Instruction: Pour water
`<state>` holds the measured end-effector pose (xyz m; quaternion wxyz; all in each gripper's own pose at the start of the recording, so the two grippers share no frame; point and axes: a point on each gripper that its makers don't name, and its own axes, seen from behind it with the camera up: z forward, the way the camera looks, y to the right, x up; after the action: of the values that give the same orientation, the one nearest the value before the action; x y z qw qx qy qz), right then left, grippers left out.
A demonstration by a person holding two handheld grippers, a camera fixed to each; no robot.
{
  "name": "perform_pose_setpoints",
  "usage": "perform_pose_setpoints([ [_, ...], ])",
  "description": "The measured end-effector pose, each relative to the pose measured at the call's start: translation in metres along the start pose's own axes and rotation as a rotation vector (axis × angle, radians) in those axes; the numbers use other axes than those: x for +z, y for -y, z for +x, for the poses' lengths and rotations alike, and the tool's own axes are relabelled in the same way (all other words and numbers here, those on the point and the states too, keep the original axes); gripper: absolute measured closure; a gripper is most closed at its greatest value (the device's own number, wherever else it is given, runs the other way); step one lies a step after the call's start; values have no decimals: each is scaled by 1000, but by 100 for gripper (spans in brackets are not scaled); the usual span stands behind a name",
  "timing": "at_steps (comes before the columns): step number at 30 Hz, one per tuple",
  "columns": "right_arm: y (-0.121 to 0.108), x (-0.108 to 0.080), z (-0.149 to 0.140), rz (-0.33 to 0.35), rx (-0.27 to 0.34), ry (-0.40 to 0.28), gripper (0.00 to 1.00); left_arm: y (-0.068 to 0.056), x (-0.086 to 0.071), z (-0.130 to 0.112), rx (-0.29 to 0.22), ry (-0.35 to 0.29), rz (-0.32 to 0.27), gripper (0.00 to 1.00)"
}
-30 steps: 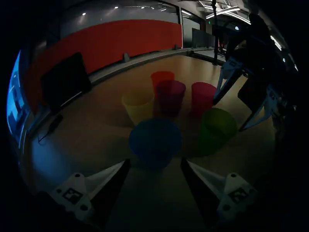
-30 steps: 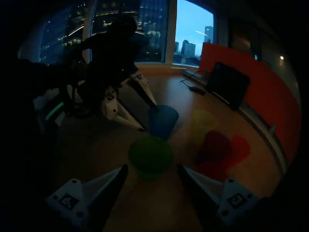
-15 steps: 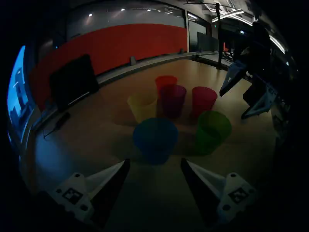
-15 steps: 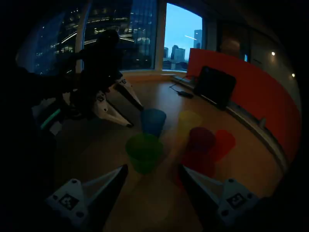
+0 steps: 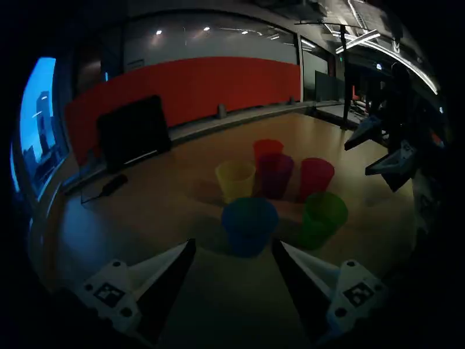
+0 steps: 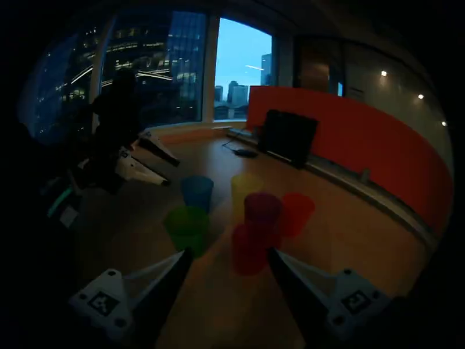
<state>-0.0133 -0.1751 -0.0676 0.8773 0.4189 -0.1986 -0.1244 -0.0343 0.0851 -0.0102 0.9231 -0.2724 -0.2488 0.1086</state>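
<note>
Both views are very dim and underexposed. Blue dusk light enters through the tall glass window [image 6: 241, 70]; small ceiling spotlights [image 5: 206, 29] add glints. Soft shadows lie beside the translucent coloured plastic cups [image 5: 250, 224] on the wooden worktop [image 5: 174, 192]. Edges bend strongly.

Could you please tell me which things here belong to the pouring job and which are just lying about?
Job: blue cup, green cup, yellow cup, purple cup, pink cup, red cup.
Lying about: black monitor, cable.
</note>
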Motion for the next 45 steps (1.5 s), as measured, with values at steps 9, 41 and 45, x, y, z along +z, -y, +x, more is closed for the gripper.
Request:
perform_pose_setpoints([
  [9,-34,-19,12,-148,55,-81,1,14,-14,29,-55,-136,75,3],
  [41,-138,-99,38,-779,172,-367,1,38,-55,85,-112,-464,422,3],
  [45,-146,-116,41,-858,161,-393,1,46,-56,81,-151,-475,471,3],
])
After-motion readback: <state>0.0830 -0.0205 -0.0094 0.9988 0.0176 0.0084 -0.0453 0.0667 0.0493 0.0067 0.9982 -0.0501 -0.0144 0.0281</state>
